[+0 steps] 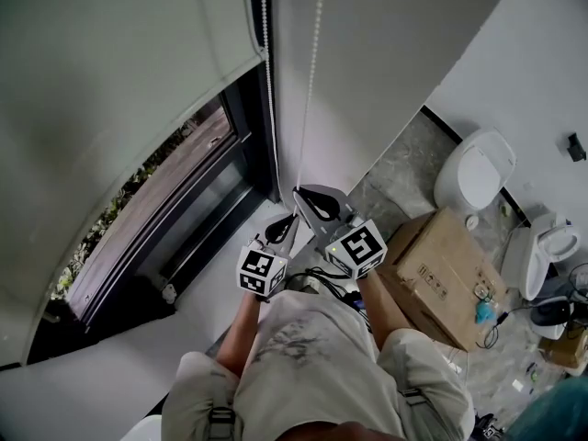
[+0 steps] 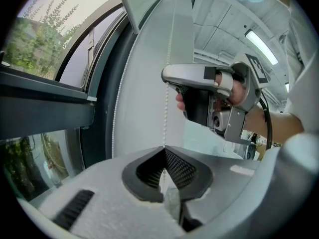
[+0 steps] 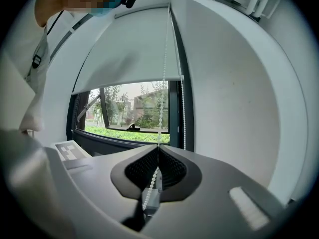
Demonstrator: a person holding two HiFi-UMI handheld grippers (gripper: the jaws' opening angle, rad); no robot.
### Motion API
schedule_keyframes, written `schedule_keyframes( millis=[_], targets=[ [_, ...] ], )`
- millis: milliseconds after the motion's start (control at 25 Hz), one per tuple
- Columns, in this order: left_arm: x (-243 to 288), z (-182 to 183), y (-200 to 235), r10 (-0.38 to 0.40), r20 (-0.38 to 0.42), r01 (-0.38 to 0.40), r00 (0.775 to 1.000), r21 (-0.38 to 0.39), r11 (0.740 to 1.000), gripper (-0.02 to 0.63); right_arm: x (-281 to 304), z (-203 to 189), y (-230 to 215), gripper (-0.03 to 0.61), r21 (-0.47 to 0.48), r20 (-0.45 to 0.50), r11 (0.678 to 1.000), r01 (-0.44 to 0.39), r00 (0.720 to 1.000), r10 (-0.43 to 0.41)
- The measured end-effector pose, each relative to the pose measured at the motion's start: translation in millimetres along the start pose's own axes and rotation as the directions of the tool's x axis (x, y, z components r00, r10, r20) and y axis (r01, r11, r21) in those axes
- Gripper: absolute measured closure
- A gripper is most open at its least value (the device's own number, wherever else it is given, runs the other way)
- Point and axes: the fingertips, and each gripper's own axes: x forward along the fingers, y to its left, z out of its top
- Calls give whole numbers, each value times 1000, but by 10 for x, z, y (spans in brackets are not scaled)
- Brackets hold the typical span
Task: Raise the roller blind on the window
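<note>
From the head view, my left gripper (image 1: 281,231) and right gripper (image 1: 313,203) sit close together on one strand of the chain (image 1: 310,90), the right just above the left. The blind (image 1: 119,72) hangs above and to the left of both tools. Its bottom edge is partway up the window (image 1: 175,200), so there is more to raise.

In the left gripper view, my jaws are clamped together with the chain nipped at their tips. The beads run straight up from there to the right gripper (image 2: 169,78) above. The second strand (image 2: 118,98) hangs free off to the left, beside the frame.

In the right gripper view, these jaws are likewise pinched on the chain. It enters at the tips and trails down through the throat, and above it rises straight towards the roller. The blind's hem shows above and left of the tips, with glass below it.

I judge this to be a hand-over-hand pull. To do it well I should draw straight down along the strand and let go with one tool only while the other grips. I should re-grip high, square across the beads, so that they do not slip. I also need to stay clear of the free strand so that the two don't tangle.
</note>
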Motion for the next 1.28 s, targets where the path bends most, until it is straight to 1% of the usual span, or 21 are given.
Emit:
schedule_keyframes(
  millis=[200,280,360,640,760,1040,1280],
  targets=[
    [-55,-15,9,10,-6,-10,1000,-9,1000,600,3,-19,-6,568,-7,-7,1000,7,1000,-7],
    [-101,33,-17,-3,-8,3,1000,-31,1000,565,-7,-17,-17,568,-9,-6,1000,11,1000,-11],
    [-172,151,-41,-6,8,7,1000,-37,999,542,-22,-15,-29,568,-9,0,1000,14,1000,-14],
    [-339,800,34,19,64,-18,998,-15,1000,535,-29,-28,-50,568,-6,4,1000,18,1000,-18],
    [-382,1169,15,21,107,-23,994,20,1000,535,-40,-27,-46,568,-7,6,1000,19,1000,-19],
    [-405,1974,-104,-6,224,-19,975,109,994,540,-34,-39,-29,568,-17,-1,1000,17,1000,-17],
    [-390,2399,-239,-44,289,-7,956,172,985,535,-19,-44,-27,568,-17,2,1000,18,1000,-18]
  ],
)
